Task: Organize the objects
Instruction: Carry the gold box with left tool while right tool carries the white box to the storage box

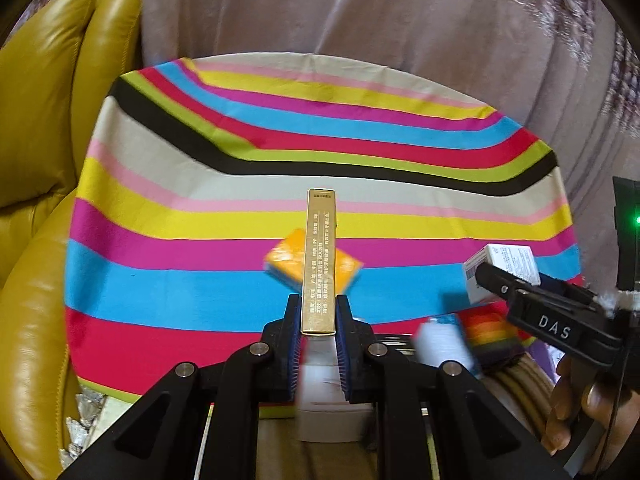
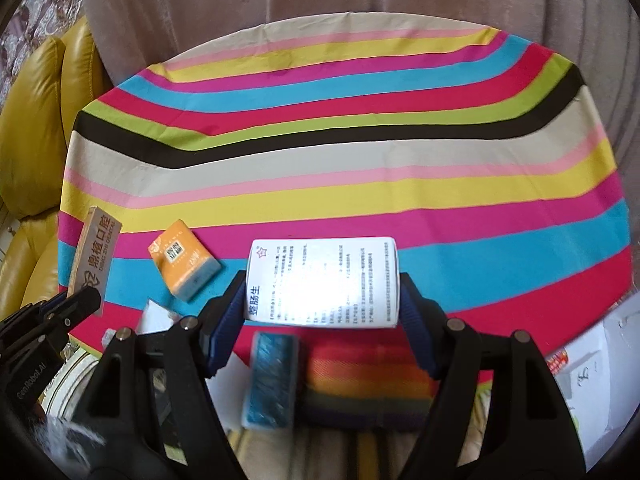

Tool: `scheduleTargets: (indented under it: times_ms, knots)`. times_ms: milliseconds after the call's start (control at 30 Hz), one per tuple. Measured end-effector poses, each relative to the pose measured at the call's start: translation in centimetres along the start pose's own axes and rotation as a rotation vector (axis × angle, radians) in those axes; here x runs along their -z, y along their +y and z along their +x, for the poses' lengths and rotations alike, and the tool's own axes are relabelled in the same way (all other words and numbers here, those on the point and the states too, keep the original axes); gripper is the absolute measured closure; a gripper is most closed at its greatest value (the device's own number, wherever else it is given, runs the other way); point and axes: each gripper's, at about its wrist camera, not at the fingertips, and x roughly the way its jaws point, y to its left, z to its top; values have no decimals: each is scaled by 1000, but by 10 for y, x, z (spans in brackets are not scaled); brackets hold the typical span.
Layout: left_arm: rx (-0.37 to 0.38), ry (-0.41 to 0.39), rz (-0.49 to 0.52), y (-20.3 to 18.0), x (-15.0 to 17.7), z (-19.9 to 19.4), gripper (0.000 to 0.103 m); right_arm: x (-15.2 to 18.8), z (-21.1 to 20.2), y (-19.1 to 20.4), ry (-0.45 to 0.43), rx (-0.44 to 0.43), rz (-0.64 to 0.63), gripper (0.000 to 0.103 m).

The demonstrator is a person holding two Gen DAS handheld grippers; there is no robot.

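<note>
My left gripper point(image 1: 319, 314) is shut on a long gold box point(image 1: 320, 256), held above the striped table; the box also shows at the left of the right wrist view point(image 2: 96, 256). My right gripper point(image 2: 322, 292) is shut on a white medicine box point(image 2: 322, 280) printed with text; the left wrist view shows that box point(image 1: 502, 272) at the right, in the right gripper point(image 1: 492, 276). An orange tissue pack point(image 1: 288, 258) lies on the blue stripe, partly behind the gold box, and is plain in the right wrist view point(image 2: 184, 264).
A striped cloth covers the table point(image 2: 340, 152). A blue packet point(image 2: 272, 380) and a rainbow-striped item point(image 2: 368, 384) lie at the near edge, with white boxes point(image 1: 328, 400) below. A yellow leather sofa point(image 1: 40, 160) stands left; a pinkish curtain point(image 1: 360, 20) hangs behind.
</note>
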Motion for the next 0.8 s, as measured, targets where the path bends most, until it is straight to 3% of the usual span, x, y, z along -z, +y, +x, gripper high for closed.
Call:
scheduleTargets:
  times_ms: [300, 800]
  knots:
    - [84, 18, 66, -57, 8, 1, 86, 16, -29, -45, -8, 53, 51, 29]
    - [295, 126, 131, -143, 28, 20, 86, 43, -58, -120, 17, 170, 157, 29]
